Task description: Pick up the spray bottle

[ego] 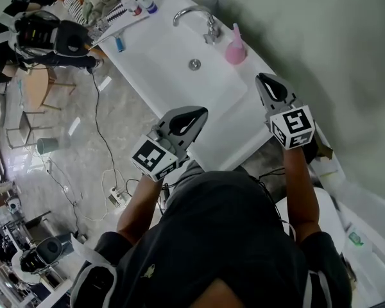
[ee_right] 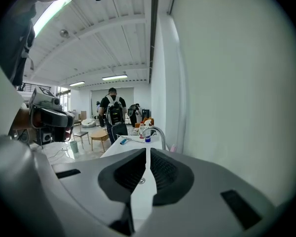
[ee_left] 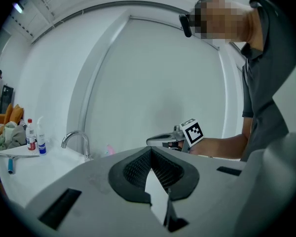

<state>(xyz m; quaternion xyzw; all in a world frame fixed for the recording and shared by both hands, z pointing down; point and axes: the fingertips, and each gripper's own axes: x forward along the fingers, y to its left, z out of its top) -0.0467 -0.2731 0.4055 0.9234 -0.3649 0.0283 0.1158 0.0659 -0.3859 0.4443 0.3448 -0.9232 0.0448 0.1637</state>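
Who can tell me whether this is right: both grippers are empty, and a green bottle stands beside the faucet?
Not quite. The bottle beside the faucet is pink, not green; the head view shows it. The left gripper and the right gripper are indeed empty.

The spray bottle (ego: 235, 49) is small and pink, with a narrow, paler top. It stands upright at the back edge of the white sink table (ego: 244, 117), just beside the faucet (ego: 210, 32) base and close to the wall (ego: 308, 31). In the 2 gripper views it shows only as a pink sliver.
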